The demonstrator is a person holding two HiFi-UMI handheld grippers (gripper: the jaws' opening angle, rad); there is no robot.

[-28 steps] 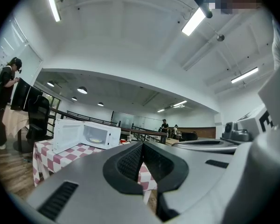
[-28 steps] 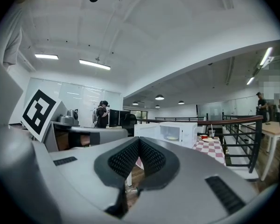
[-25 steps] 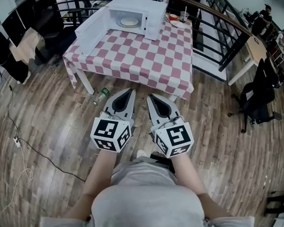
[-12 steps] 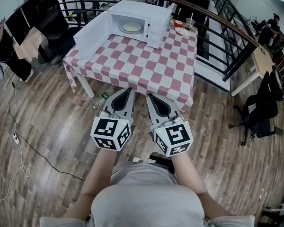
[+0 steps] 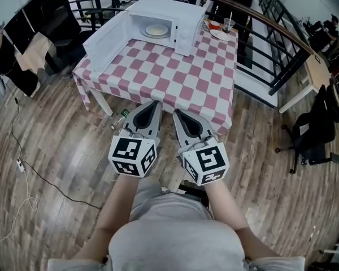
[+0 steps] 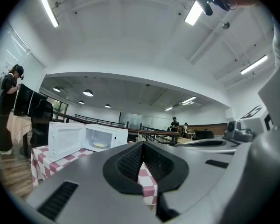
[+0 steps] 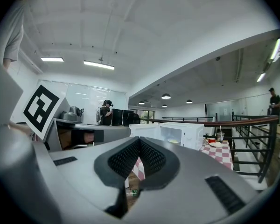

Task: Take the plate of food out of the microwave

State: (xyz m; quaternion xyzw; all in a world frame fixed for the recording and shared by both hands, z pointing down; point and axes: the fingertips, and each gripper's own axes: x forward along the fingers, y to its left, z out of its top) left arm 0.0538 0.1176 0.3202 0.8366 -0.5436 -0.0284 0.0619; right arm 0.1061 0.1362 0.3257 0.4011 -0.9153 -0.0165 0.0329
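Right, both grippers are held low and close to the body, well short of the surface (image 5: pixel 175 78) and its pink-and-white checked cloth. The left gripper (image 5: pixel 154 104) is seen with its fingers (image 6: pixel 127 162) pressed together and nothing between them. The right gripper (image 7: pixel 139 141) is closed in the same way, its fingers (image 7: pixel 151 158) empty.

The plate of food (image 5: pixel 156 30) is sat inside the microwave (image 5: pixel 164 7) at the far end of the surface. The door (image 5: pixel 104 37) is swung wide to the left, so the cavity is already exposed. The step in hand is judged to be the approach.

To do it well, the gap should be closed squarely from the front and the fingers opened before the cavity mouth is reached. The near rim should then be pinched firmly and the plate drawn straight out and kept level, clear of the door.

The plate looks pale, round and shallow, and is probably smooth and glazed, so a slip is to be guarded against. Some bite should be offered by the dark ribbed pads set in grey shells. The food is seen only as a flat pale disc. The microwave is a white, glossy box, and the cloth is draped softly over the edges
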